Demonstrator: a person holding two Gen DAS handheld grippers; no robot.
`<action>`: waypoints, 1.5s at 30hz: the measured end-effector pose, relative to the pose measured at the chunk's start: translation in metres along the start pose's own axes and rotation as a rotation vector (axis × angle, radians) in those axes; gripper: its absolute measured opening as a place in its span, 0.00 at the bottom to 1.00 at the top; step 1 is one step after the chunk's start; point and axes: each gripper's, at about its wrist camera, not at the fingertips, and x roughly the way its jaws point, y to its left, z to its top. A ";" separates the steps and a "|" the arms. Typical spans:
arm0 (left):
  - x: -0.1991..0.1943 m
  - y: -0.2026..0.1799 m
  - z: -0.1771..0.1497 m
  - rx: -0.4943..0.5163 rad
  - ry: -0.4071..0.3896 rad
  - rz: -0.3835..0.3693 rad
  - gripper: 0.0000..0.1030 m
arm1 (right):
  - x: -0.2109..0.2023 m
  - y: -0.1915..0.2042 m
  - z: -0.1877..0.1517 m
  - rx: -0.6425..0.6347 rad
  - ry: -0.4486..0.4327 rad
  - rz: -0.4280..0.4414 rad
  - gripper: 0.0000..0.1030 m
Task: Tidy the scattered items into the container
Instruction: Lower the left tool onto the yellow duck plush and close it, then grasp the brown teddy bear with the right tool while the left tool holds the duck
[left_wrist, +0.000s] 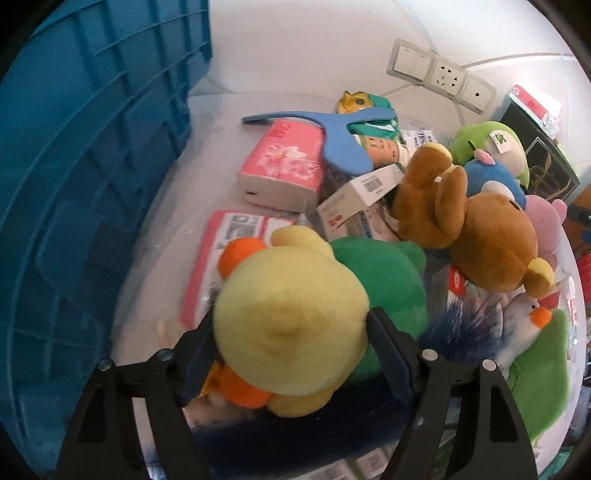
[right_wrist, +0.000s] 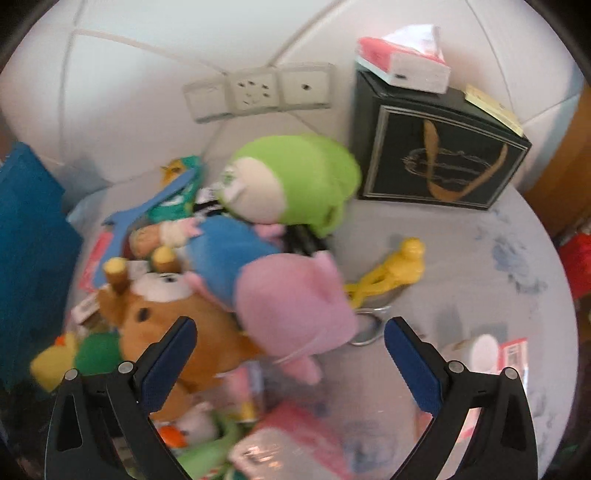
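My left gripper is shut on a yellow, orange and green duck plush, held over a clear bin full of items. In the bin lie a brown bear plush, a pink tissue pack, a blue hanger and small boxes. My right gripper is open, its jaws wide apart around a pink plush on top of the pile, beside a blue plush, a green plush and the bear. The duck also shows in the right wrist view.
A blue crate stands at the left. A black box with a tissue box on top stands at the back right. A yellow clip, scissors and a white cup lie on the table. Wall sockets are behind.
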 end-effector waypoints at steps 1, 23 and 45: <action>-0.001 -0.006 0.001 0.022 -0.022 0.013 0.74 | 0.005 -0.003 0.000 0.000 0.008 -0.009 0.99; -0.017 -0.029 0.023 0.061 -0.113 0.010 0.54 | 0.054 0.014 -0.012 -0.112 0.033 -0.006 0.65; -0.183 -0.022 0.010 0.096 -0.396 -0.011 0.52 | -0.118 -0.003 -0.057 -0.056 -0.151 0.108 0.25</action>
